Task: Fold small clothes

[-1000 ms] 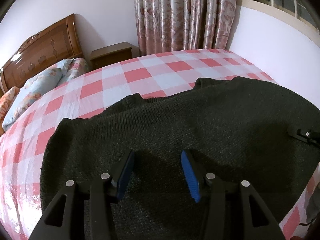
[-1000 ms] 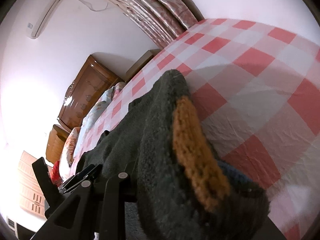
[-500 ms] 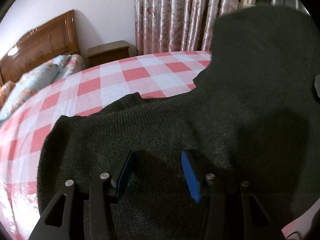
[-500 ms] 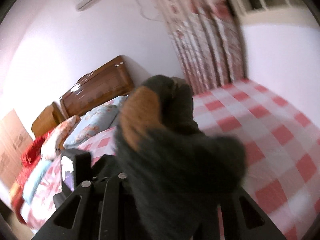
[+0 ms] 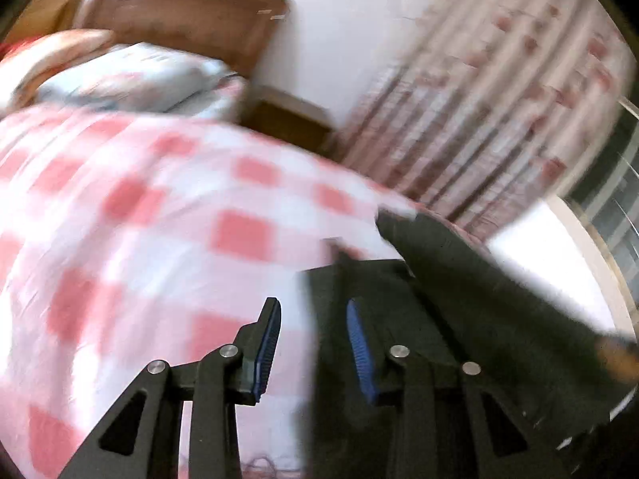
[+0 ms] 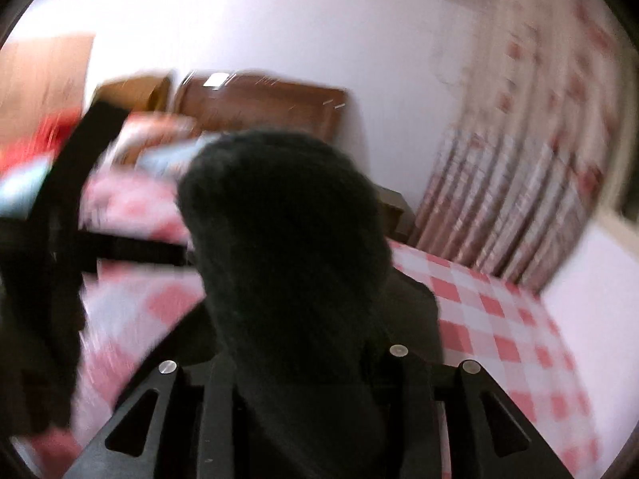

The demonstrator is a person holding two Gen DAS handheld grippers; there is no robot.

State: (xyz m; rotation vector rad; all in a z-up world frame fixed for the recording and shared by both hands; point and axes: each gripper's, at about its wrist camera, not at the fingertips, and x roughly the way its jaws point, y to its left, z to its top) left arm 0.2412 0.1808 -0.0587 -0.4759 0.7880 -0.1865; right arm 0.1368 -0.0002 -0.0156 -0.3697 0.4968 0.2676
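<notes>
A dark knitted sweater lies on the pink checked bed, filling the lower right of the blurred left wrist view, with an orange patch at its right edge. My left gripper hovers over the sweater's left edge. Its blue pads are closing, with the edge below the gap and not pinched. In the right wrist view a bunched part of the sweater rises out of my right gripper, which is shut on it. The cloth hides the fingertips.
A wooden headboard and pillows are at the bed's far end, with a nightstand and floral curtains beside it. A white wall borders the bed on the right. A dark blurred shape crosses the right view's left side.
The left view has swung left, so the sweater now fills only its right side, and the blue pads stand closer together. The right gripper has rolled and lifted the sweater's corner across the bed.
</notes>
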